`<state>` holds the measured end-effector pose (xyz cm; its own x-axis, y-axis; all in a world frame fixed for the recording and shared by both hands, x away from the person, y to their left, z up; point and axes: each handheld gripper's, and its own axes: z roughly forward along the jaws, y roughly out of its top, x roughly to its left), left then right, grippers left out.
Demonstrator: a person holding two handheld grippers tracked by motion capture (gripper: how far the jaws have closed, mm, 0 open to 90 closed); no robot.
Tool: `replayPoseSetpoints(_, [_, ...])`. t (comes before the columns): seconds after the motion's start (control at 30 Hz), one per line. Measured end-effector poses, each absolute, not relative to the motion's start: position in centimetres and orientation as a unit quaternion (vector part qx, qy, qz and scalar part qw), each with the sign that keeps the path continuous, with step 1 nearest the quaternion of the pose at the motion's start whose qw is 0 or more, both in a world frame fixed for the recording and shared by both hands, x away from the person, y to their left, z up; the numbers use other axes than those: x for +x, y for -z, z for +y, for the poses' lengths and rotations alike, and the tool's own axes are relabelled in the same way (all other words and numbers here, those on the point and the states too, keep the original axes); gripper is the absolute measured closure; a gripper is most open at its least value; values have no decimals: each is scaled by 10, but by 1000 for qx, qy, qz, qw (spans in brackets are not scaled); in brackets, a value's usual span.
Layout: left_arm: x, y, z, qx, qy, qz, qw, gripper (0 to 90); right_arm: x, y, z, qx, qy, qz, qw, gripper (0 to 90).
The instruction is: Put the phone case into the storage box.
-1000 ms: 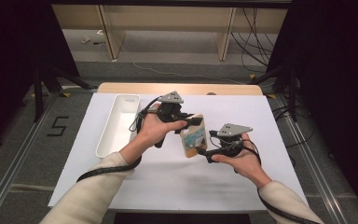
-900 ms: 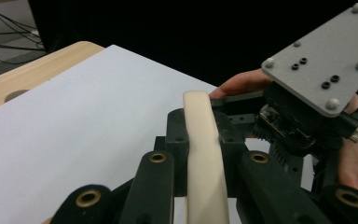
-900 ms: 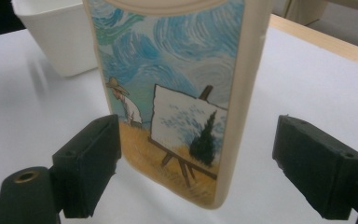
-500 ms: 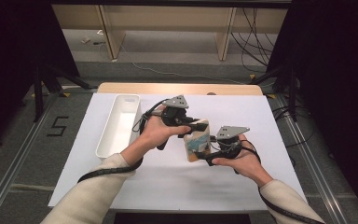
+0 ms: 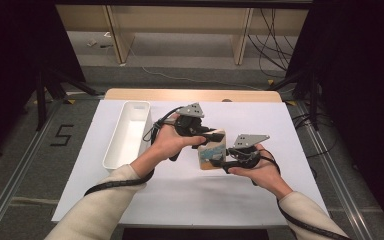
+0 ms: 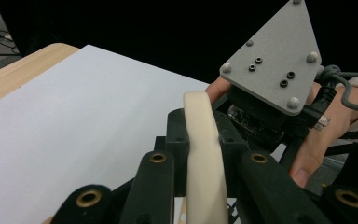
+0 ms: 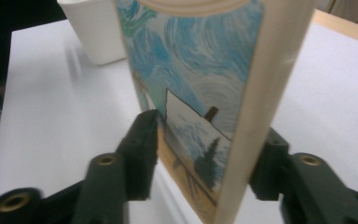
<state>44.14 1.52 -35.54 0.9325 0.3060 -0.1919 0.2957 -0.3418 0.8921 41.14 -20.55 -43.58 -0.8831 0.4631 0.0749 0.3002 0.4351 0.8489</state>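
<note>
Pinching the cream top edge of a flat wooden block (image 5: 211, 150) printed with a blue swirling picture, the left gripper (image 5: 212, 139) has its jaws clamped tight on it. Just beside it, the right gripper (image 5: 219, 161) has been closing on the block's lower part, jaws flanking both faces, the left pad almost touching. Beyond the left gripper lies a long white plastic tray (image 5: 128, 134) on the white-covered table (image 5: 190, 190).
</note>
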Motion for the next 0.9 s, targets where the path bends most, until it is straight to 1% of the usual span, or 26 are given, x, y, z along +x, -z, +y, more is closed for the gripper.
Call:
replayPoseSetpoints(0.03, [441, 356, 16, 818, -3, 185, 545, 795, 412, 435, -206, 226, -480, 843, 84, 571])
replayPoseSetpoints(0.1, [441, 356, 16, 817, -2, 185, 546, 795, 411, 435, -206, 227, -480, 843, 86, 582])
replayPoseSetpoints(0.17, [442, 355, 16, 815, -3, 188, 548, 794, 412, 434, -208, 229, -481, 842, 90, 641])
replayPoseSetpoints(0.43, [443, 357, 17, 811, 3, 185, 555, 789, 414, 433, -211, 233, -478, 842, 83, 758])
replayPoseSetpoints(0.63, [444, 359, 18, 810, 7, 185, 557, 782, 414, 433, -212, 237, -473, 845, 81, 800])
replayPoseSetpoints(0.9, [445, 359, 19, 808, 1, 184, 560, 757, 414, 431, -212, 244, -466, 845, 90, 806])
